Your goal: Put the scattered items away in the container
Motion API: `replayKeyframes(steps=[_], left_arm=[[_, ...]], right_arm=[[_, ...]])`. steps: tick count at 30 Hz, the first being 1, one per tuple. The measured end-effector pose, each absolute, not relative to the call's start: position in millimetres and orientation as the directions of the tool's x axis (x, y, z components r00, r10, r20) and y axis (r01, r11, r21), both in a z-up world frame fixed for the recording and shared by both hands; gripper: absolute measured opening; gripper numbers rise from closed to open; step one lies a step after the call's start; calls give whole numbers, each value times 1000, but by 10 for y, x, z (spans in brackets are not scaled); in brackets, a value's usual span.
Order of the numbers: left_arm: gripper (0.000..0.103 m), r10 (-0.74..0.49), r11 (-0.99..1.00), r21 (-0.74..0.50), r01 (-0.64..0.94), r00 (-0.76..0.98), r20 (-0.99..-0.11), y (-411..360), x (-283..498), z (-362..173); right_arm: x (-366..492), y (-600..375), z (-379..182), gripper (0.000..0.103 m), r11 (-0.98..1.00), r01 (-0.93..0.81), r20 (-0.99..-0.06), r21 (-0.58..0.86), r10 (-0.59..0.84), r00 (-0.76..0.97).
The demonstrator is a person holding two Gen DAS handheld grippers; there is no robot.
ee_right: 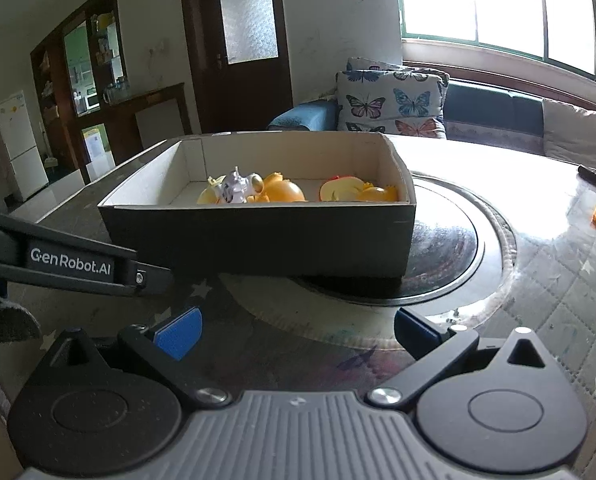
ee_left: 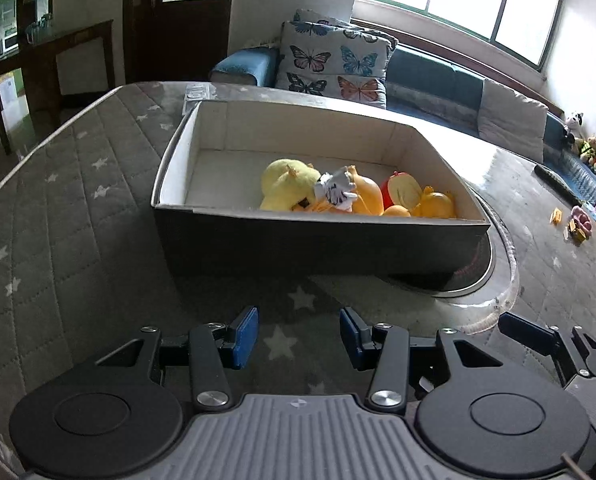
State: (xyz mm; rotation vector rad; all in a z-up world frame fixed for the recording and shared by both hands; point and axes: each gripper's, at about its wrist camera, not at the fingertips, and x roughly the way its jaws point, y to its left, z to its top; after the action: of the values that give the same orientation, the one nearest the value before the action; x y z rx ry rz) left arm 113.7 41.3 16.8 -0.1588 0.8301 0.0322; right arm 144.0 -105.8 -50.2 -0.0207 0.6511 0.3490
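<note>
A dark cardboard box (ee_left: 322, 244) with white inner walls stands on the table; it also shows in the right wrist view (ee_right: 257, 236). Inside lie a yellow plush duck (ee_left: 287, 186), a small white-grey toy (ee_left: 336, 190), orange rubber toys (ee_left: 438, 204) and a red-rimmed toy (ee_left: 404, 190). My left gripper (ee_left: 298, 338) is open and empty, low over the quilted cover in front of the box. My right gripper (ee_right: 298, 334) is open and empty, in front of the box by the round inset. Small orange and pink items (ee_left: 578, 226) lie scattered at the far right.
The table has a grey star-quilted cover (ee_left: 57, 220) and a round dark glass inset (ee_right: 450, 256) partly under the box. A remote (ee_left: 558, 184) lies at the right. A sofa with butterfly cushions (ee_left: 334, 64) stands behind. The left gripper's body (ee_right: 69, 266) crosses the right view's left side.
</note>
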Motion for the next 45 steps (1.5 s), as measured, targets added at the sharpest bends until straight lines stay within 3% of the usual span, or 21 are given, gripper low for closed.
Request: replayKeyframes(steps=[17, 45], left_arm=[[48, -26, 985, -132, -111, 658, -752, 494, 939, 86], [47, 108, 990, 10, -142, 701, -705, 451, 812, -46]], right_arm=[[1296, -1021, -548, 103, 945, -319, -623, 75, 294, 725], [1254, -1037, -619, 103, 952, -302, -645, 52, 262, 718]])
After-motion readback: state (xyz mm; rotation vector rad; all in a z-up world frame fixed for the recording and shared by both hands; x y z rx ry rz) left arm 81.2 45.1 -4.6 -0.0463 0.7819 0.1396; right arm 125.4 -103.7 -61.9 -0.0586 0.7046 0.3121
